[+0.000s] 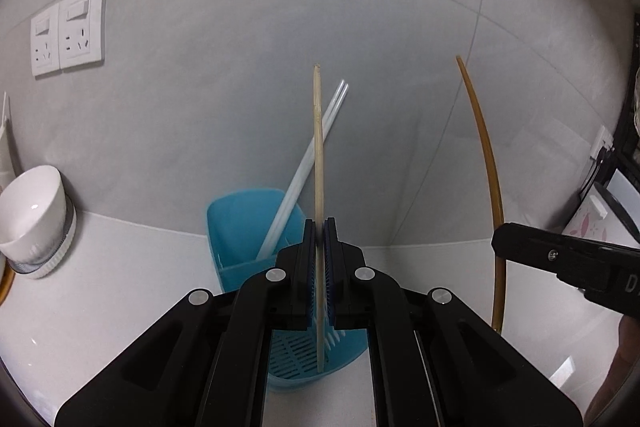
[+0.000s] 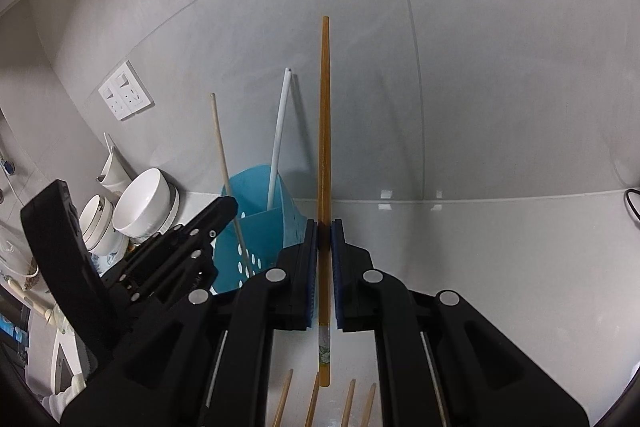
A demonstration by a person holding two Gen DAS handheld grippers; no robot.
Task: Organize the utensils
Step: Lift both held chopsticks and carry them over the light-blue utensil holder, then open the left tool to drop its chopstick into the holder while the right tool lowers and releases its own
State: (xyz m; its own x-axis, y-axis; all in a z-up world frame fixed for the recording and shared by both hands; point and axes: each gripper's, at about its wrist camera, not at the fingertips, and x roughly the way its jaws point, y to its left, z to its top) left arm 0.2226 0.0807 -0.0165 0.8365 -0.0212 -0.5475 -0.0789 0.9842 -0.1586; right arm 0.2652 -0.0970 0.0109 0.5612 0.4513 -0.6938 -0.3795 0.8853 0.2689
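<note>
The left gripper [image 1: 319, 233] had its jaws clamped on a pale wooden chopstick [image 1: 319, 163], which stood nearly upright between the blue pads [image 1: 329, 267]. The stick's lower end reached down into the front part of the blue utensil holder [image 1: 236, 223], just over its slotted floor; whether the tip touched that floor could not be told from this angle. In the rear compartment of the same holder a pair of white chopsticks [image 1: 308, 163] leaned to the right against the grey tiled wall [image 1: 240, 67].

The right gripper [image 2: 324, 233] was likewise closed, pinching an amber chopstick [image 2: 324, 131] that rose straight up from the jaws. Its lower end, which bore a small printed pattern, hung below the pads over the white counter [image 2: 500, 267], just to the right of the holder and not in it. In the left wrist view the same amber stick [image 1: 490, 163] showed well to the right of the holder.

Beneath the right gripper, four more wooden chopsticks [image 2: 312, 403] lay on the counter, only their ends in sight.

To the left of the holder, a white bowl [image 1: 34, 211] sat tipped on a stack of dishes. Behind it, a double wall socket [image 1: 68, 31] was fixed to the tiles.
</note>
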